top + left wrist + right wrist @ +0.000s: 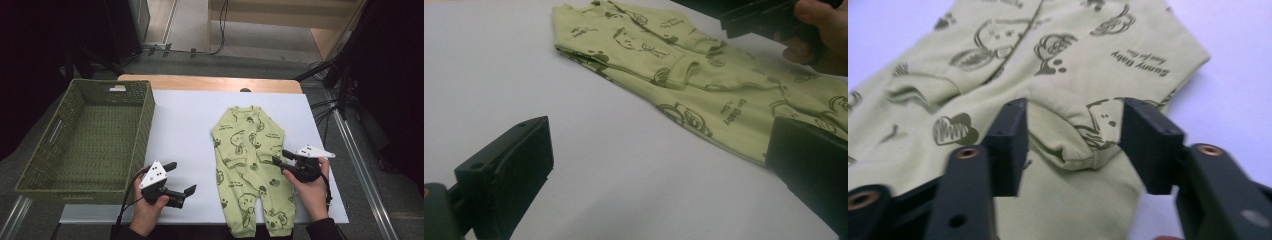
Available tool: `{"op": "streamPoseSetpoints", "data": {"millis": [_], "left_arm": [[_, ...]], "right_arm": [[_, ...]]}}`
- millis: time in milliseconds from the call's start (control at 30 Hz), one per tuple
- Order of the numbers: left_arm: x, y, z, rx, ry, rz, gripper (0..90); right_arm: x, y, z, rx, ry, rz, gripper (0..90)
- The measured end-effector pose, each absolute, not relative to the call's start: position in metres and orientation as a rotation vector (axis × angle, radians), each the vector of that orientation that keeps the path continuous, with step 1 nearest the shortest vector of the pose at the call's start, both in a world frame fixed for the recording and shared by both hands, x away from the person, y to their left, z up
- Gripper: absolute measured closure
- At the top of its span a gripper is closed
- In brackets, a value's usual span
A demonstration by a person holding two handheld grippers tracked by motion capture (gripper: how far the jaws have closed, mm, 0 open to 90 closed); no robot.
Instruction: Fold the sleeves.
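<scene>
Both grippers, left gripper [176,179] and right gripper [280,157], are black with blocky jaws, brass-ringed screw holes, dotted white three-cornered plates and trailing black cables; the person's sleeves [325,229] are dark.

A green woven basket [85,137] sits at the table's left edge, partly over the white sheet [185,130], with a small label [117,88] on its far wall. The wooden table [210,83] shows beyond the sheet. Farther back, black cables [220,30] trail over the grey floor [250,62], beside stand legs [320,70].
</scene>
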State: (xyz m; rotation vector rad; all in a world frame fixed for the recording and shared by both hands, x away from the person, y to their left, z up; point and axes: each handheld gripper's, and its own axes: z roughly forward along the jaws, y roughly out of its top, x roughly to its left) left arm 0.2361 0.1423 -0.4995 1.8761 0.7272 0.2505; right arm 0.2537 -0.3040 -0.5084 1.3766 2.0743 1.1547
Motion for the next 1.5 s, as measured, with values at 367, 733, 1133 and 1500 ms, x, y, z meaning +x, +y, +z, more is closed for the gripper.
{"op": "streamPoseSetpoints", "data": {"millis": [367, 733, 1133, 1500], "left_arm": [[0.236, 0.142, -0.499, 1.880, 0.723, 0.253, 0.0], [0.235, 0.142, -0.497, 1.888, 0.719, 0.266, 0.0], [0.237, 0.127, -0.489, 1.900, 0.696, 0.246, 0.0], [0.246, 0.113, -0.476, 1.903, 0.675, 0.246, 0.0]], "right_arm": [[0.215, -0.332, -0.502, 1.410, 1.936, 1.274, 12.7], [0.189, -0.352, -0.506, 1.443, 1.890, 1.307, 0.0], [0.177, -0.366, -0.512, 1.458, 1.867, 1.290, 0.0], [0.173, -0.367, -0.518, 1.440, 1.896, 1.279, 0.0]]}}
